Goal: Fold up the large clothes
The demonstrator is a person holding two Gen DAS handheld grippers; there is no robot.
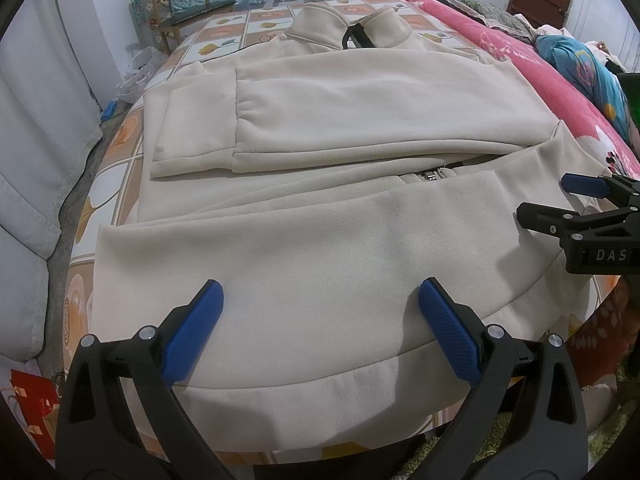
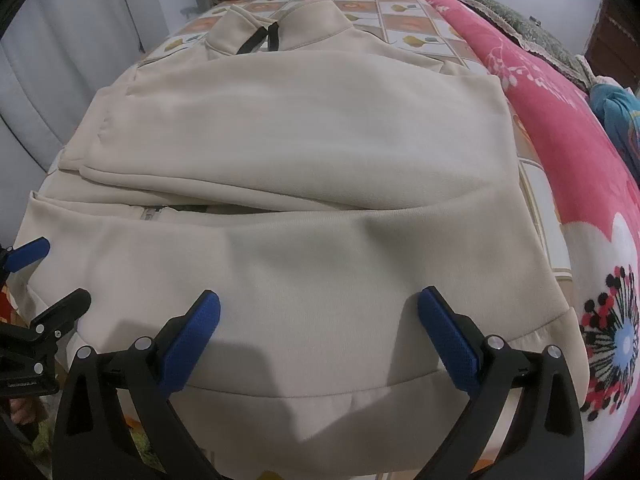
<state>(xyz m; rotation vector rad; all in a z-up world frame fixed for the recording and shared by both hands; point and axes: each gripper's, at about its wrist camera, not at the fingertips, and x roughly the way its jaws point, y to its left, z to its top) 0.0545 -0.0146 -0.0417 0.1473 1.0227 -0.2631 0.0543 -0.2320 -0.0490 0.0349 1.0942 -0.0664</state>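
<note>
Patterned bedsheet (image 1: 132, 136) carries the cream zip jacket (image 1: 320, 248), sleeves folded across its chest, hem at the bed's near edge. Left tongs (image 1: 320, 300) and right tongs (image 2: 319, 312) hover released; both should pinch the hem evenly before lifting.

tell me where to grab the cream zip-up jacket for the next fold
Grip the cream zip-up jacket at its ribbed bottom hem, one gripper toward each corner, coming from the near edge. The sleeves already lie folded across the body, so the hem is probably what lifts toward the collar.
</note>
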